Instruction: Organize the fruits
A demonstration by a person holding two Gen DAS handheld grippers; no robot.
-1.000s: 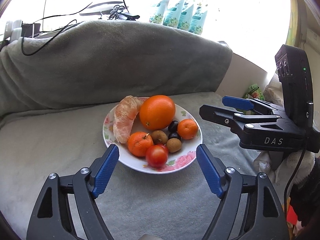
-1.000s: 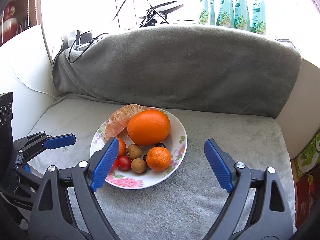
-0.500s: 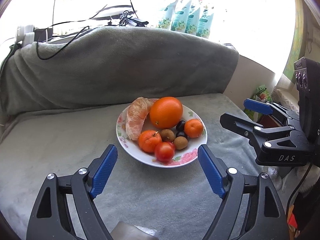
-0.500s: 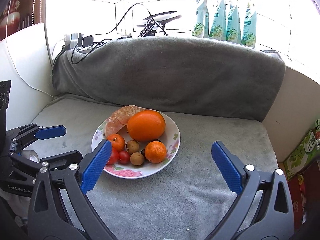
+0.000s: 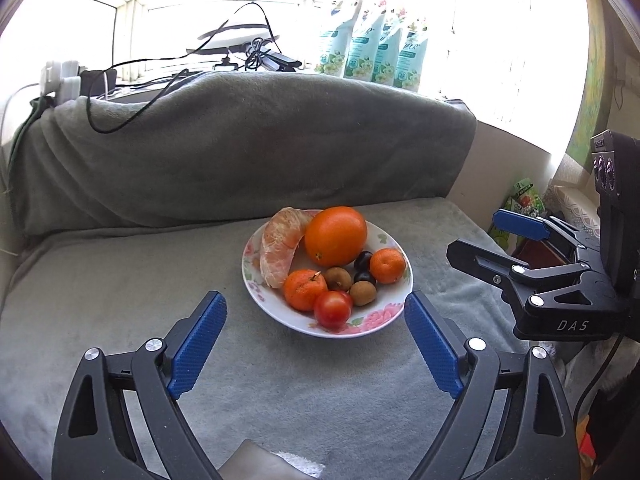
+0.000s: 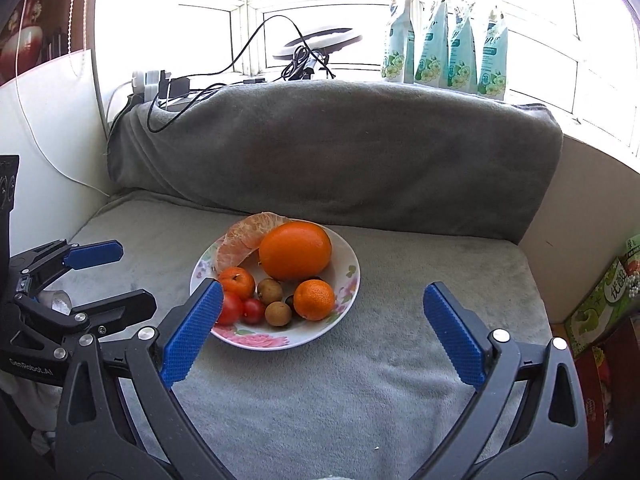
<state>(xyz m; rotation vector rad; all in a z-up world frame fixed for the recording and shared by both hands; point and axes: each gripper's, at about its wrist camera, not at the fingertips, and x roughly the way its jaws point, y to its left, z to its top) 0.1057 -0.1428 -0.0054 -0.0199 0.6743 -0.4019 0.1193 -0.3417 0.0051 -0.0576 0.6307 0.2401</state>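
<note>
A flowered plate (image 5: 376,320) (image 6: 348,276) rests on the grey blanket. It holds a large orange (image 5: 336,235) (image 6: 295,250), a peeled citrus piece (image 5: 280,244), two mandarins (image 5: 305,290) (image 5: 387,265), a red tomato (image 5: 333,309), brown round fruits (image 5: 363,293) and dark grapes (image 5: 364,260). My left gripper (image 5: 315,300) hovers just short of the plate's near rim; its jaws are opening and nothing is between them. My right gripper (image 6: 323,288) stands open and empty, to the right of the left gripper (image 6: 134,276) and short of the plate.
A blanket-covered backrest (image 5: 248,152) rises behind the plate, with cables (image 5: 120,120) draped over it. Several pouches (image 6: 444,44) stand on the sill. A white wall (image 6: 48,140) bounds the left; green cartons (image 6: 608,296) sit off the right edge. Something pale (image 5: 264,460) lies below the left gripper.
Both grippers have drawn back from the plate, which now looks smaller and farther off. Both pairs of jaws have spread wider. The fruit has not moved.
</note>
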